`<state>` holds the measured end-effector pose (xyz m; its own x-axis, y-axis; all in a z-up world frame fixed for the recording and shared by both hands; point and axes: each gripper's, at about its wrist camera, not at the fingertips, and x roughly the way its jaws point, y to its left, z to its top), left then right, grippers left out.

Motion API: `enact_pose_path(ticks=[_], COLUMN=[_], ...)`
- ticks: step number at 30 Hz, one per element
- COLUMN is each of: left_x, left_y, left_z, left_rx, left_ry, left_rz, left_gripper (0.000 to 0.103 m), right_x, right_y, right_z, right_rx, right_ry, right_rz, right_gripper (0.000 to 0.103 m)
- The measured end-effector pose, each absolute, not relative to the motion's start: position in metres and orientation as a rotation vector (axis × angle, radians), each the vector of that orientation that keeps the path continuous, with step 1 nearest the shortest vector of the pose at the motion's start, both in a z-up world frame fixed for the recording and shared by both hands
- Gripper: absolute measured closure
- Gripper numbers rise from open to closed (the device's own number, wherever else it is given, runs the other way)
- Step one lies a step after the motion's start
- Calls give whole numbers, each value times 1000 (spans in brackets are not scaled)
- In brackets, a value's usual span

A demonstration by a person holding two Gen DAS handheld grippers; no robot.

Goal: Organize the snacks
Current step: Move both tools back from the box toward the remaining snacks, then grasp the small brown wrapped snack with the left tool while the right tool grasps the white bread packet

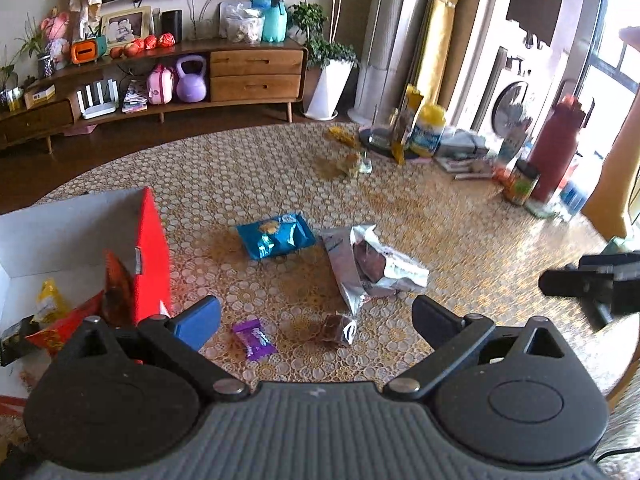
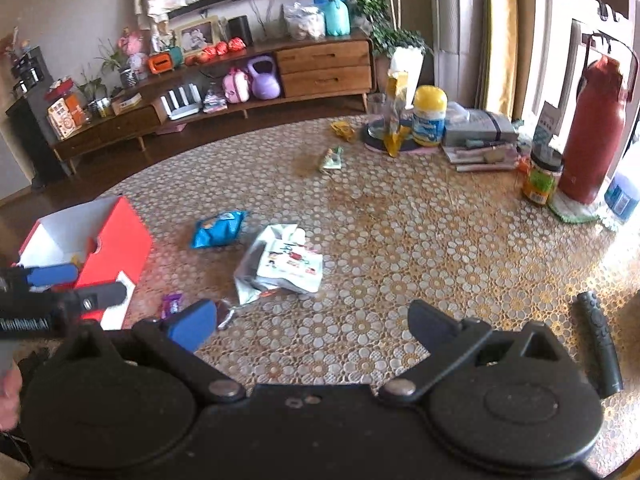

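A red box (image 1: pixel 150 256) with a white inside stands at the left and holds several snack packets; it also shows in the right wrist view (image 2: pixel 116 248). On the table lie a blue chip bag (image 1: pixel 276 235), a silver foil pack (image 1: pixel 368 264), a small purple candy (image 1: pixel 254 338) and a small brown wrapped snack (image 1: pixel 338 328). My left gripper (image 1: pixel 316 318) is open and empty, above the purple candy and brown snack. My right gripper (image 2: pixel 308 320) is open and empty, near the table's front. The blue bag (image 2: pixel 218 228) and the white-and-silver pack (image 2: pixel 280 266) lie ahead of it.
At the back right of the table stand a red thermos (image 2: pixel 596 132), a jar (image 2: pixel 542 176), a yellow-lidded tub (image 2: pixel 429 116), a tissue box (image 2: pixel 480 128) and small wrappers (image 2: pixel 332 159). A black remote (image 2: pixel 599 342) lies at the right. A wooden sideboard (image 1: pixel 256 74) stands behind.
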<state>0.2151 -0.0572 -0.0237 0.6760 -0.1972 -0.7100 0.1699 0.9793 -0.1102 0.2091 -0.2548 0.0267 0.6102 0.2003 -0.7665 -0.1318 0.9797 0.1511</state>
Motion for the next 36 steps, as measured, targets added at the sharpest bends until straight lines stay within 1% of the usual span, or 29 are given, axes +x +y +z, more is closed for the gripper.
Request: enact_pose_path(ticks=[12,20,23,25,29,31,33,35,36], left_x=[245,259,263,266,269,271,274,275,275], left_y=[-76,-82,-85,-86,-87,-88,-91,-91,-92], left_z=[-90,-118,-123,-126,-130,-132,-136,-139,-140], left_rx=[-18,11,4,-5,-17,-18,-8,-7,-7], left_ry=[868,882,887,892,887,893,915,918,919], left_rz=[-211,-245,-266,-282,-303,-322,-329,-327,-329], left_gripper=[1,1,2,6,7,27,34,35,38], right_x=[282,323,334,340,348,351,352,352,353], right_y=[-247,-225,-219,-216,-212,-210,-210,-210,-210], right_z=[-7,-48,-62,-70,-85,-90,-94,-98,-98], right_rx=[153,181,202,218,247,256,271,289,293], right_ry=[953,1026,1055,1074,1107,1119,1130,1138,1139], right_rz=[156,130,114,101,88,84,79,77,75], right_gripper=[2,4,7,10,13,15,18,22,23])
